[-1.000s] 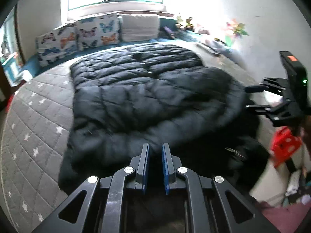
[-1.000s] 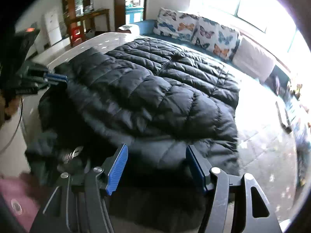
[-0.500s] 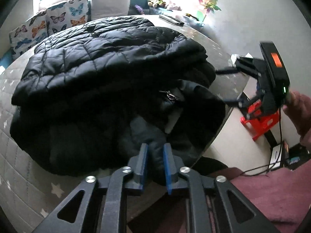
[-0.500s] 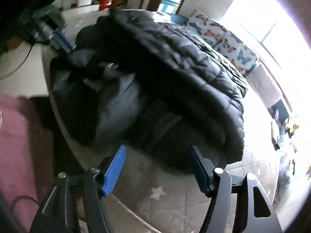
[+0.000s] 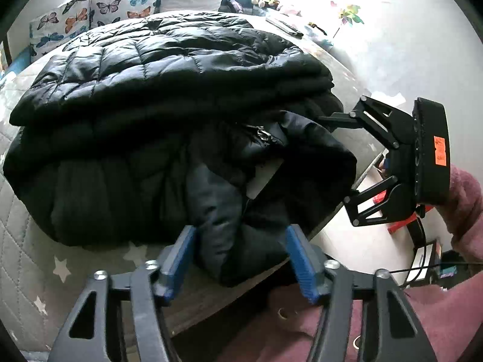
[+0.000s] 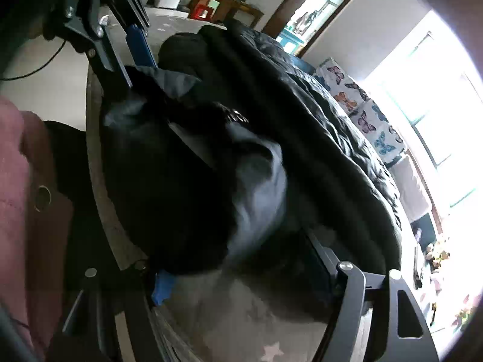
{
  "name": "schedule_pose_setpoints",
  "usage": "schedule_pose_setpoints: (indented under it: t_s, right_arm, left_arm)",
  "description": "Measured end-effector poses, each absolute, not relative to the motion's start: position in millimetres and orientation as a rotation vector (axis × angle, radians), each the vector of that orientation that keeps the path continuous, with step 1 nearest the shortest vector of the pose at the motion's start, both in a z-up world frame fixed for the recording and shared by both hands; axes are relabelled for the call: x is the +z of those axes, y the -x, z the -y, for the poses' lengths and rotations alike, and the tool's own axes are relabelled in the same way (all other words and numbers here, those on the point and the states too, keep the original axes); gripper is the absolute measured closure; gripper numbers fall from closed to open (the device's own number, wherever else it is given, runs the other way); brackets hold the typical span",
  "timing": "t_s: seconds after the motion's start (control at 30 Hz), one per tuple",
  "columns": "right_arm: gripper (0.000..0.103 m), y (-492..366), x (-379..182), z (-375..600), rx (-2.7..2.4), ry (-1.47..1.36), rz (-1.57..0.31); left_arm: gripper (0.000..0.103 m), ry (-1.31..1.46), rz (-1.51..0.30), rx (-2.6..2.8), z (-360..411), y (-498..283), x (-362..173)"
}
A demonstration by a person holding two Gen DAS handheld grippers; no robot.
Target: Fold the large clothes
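Jacket (image 5: 169,69), black quilted puffer, lies doubled over on the star-print grey bed cover (image 5: 45,259). Folded bulk runs across my left view, long axis roughly side to side, thick fold edge facing me. Collar/hood end with the zipper pull (image 5: 261,134) spills toward the near edge of the bed, partly over it.

My left gripper (image 5: 238,262): jaws opening, blue pads either side of a dark fabric lobe at the near edge. Fabric sits between them but the pads don't look to be pressing it, so I read it as released.

My right gripper (image 6: 241,274): jaws opening too, wide. Jacket's near edge fills the space between the fingers in the right view; one blue pad is half buried under fabric, the other is in shadow. No clamping visible. In the left view it sits to the right of the jacket, its fingers reaching in at the loose collar end.

Key relation: the loose collar end lies directly ahead of and just below both grippers, between them. Left is at the middle of the near edge, right at the bed's corner side. Judgement: next fold has to carry this loose end up and away from me onto the quilted stack; both hands are about equally near, left slightly more centred.

Writing: orange sticker (image 5: 440,152) on the right gripper's housing, print too small to read. White patch (image 5: 261,182) inside the jacket near the zipper could be a label, nothing legible. Butterfly-print cushions (image 5: 99,12) at the far side, no text.
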State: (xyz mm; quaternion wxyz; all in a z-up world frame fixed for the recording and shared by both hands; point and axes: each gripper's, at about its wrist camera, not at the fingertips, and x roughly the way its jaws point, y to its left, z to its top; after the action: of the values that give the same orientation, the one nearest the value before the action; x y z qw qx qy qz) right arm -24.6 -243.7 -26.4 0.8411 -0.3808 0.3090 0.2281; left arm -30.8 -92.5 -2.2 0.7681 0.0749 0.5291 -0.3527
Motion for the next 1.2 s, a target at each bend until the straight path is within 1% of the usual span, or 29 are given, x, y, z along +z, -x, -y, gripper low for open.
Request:
schedule_pose_setpoints:
  t_s: [0.03, 0.07, 0.2, 0.23, 0.3, 0.33, 0.37, 0.43, 0.5, 0.53, 0.57, 0.6, 0.63, 0.67, 0.77, 0.93, 1.0, 1.03, 1.07, 1.1, 1.13, 1.17, 1.2]
  right_arm:
    - [0.024, 22.1, -25.6, 244.1, 0.487, 0.797, -0.654]
    - [0.024, 20.4, -25.2, 244.3, 0.492, 0.79, -0.656]
    - [0.024, 19.2, -21.8, 240.7, 0.529, 0.732, -0.659]
    - [0.029, 18.5, -20.1, 240.3, 0.534, 0.718, -0.659]
    - [0.042, 17.8, -14.1, 242.5, 0.549, 0.664, -0.685]
    - [0.054, 14.0, -8.3, 244.9, 0.555, 0.615, -0.705]
    - [0.06, 9.4, -3.2, 247.1, 0.556, 0.576, -0.727]
    - [0.069, 2.3, 10.2, 253.0, 0.553, 0.497, -0.743]
    - [0.071, -2.4, 24.1, 260.6, 0.557, 0.417, -0.749]
    - [0.072, -5.5, 32.6, 264.1, 0.558, 0.38, -0.744]
    - [0.073, -9.5, 39.8, 266.3, 0.56, 0.352, -0.742]
    - [0.073, -13.1, 46.8, 267.3, 0.557, 0.333, -0.737]
    - [0.074, -15.9, 52.1, 268.3, 0.557, 0.319, -0.732]
    - [0.074, -19.9, 60.0, 269.5, 0.558, 0.301, -0.725]
    - [0.075, -29.4, 71.4, 272.4, 0.551, 0.254, -0.719]
    - [0.076, -45.5, 80.7, 274.4, 0.536, 0.219, -0.712]
    - [0.076, -47.7, 83.6, 275.3, 0.528, 0.211, -0.718]
    - [0.076, -49.1, 84.8, 277.0, 0.525, 0.214, -0.716]
    - [0.076, -49.7, 85.7, 276.5, 0.535, 0.222, -0.718]
    - [0.076, -49.8, 85.4, 276.4, 0.528, 0.22, -0.715]
    - [0.076, -48.9, 84.9, 276.4, 0.525, 0.218, -0.711]
    - [0.077, -46.7, 83.9, 275.7, 0.519, 0.22, -0.706]
    - [0.077, -44.1, 83.0, 274.3, 0.509, 0.233, -0.699]
  left_arm:
    - [0.069, -0.178, -1.143, -0.747, 91.5, 29.8, -2.0]
    - [0.085, -0.187, -1.141, -0.727, 90.2, 27.4, -1.6]
    - [0.088, -0.112, -1.149, -0.745, 80.6, 13.7, 5.3]
    - [0.088, -0.108, -1.148, -0.749, 79.4, 12.1, 8.2]
    - [0.088, -0.111, -1.141, -0.762, 76.7, 8.3, 15.6]
    - [0.088, -0.125, -1.133, -0.771, 74.2, 7.7, 20.5]
    - [0.086, -0.143, -1.127, -0.775, 71.0, 7.6, 25.5]
    - [0.085, -0.164, -1.11, -0.787, 61.8, 9.5, 35.3]
    - [0.084, -0.197, -1.06, -0.792, 52.2, 15.7, 45.0]
    - [0.078, -0.235, -1.023, -0.786, 45.9, 20.9, 51.3]
    - [0.056, -0.263, -0.996, -0.773, 41.3, 24.9, 55.2]
    - [0.04, -0.298, -0.961, -0.749, 35.8, 29.7, 58.6]
    - [0.01, -0.336, -0.909, -0.713, 29.5, 34.8, 61.5]
    - [0.001, -0.362, -0.846, -0.689, 23.5, 40.2, 63.4]
    - [0.001, -0.434, -0.774, -0.651, 18.9, 45.7, 59.0]
    - [0.001, -0.597, -0.708, -0.549, 35.5, 32.3, 26.3]
    - [0.004, -0.679, -0.663, -0.499, 45.0, 25.7, 13.0]
    - [0.012, -0.735, -0.625, -0.474, 49.8, 21.8, 5.6]
    - [0.03, -0.768, -0.607, -0.464, 53.3, 18.7, -0.3]
    - [0.039, -0.818, -0.584, -0.451, 57.3, 15.2, -8.3]
    - [0.051, -0.835, -0.566, -0.445, 59.0, 13.7, -12.5]
    - [0.059, -0.833, -0.556, -0.449, 59.1, 13.4, -13.6]
    - [0.063, -0.813, -0.543, -0.457, 57.1, 15.2, -12.6]
